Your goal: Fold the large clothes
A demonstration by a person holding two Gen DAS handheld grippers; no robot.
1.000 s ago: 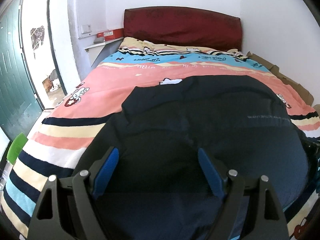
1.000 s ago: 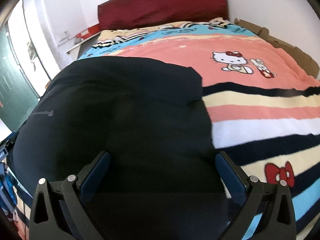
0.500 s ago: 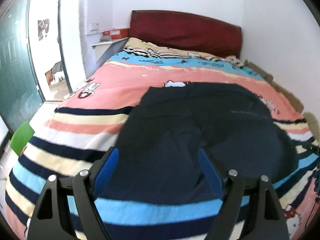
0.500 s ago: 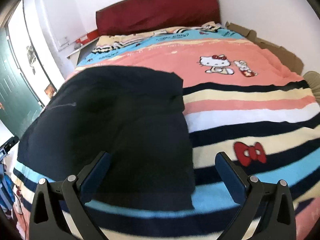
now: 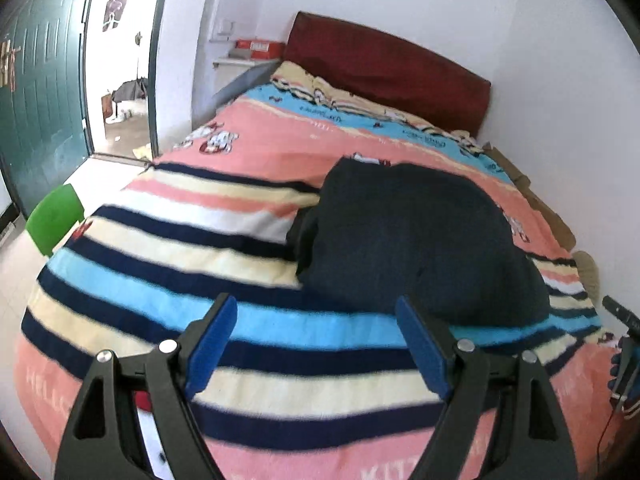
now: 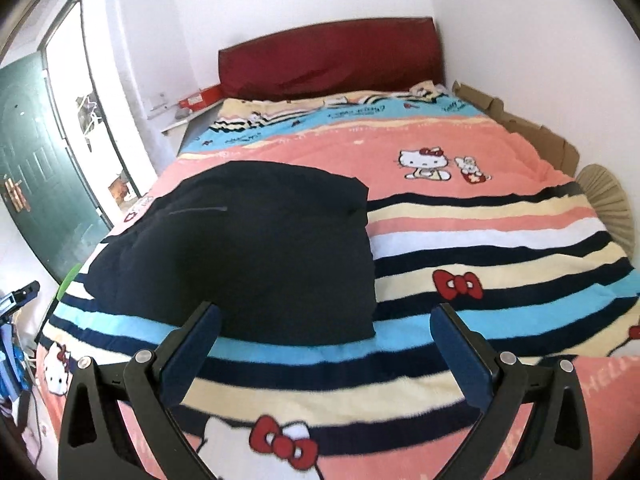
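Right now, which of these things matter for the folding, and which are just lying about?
For the job: dark garment, left claw, right claw, both open.

Lying about: striped blanket, red headboard, red box, green door, cardboard.

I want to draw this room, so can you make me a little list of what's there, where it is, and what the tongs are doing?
garment: dark navy garment, folded, lying on the blanket
blanket: striped cartoon-cat blanket covering the bed
headboard: dark red headboard at the far end
left tongs: open, holding nothing
right tongs: open, holding nothing
door: green door, open
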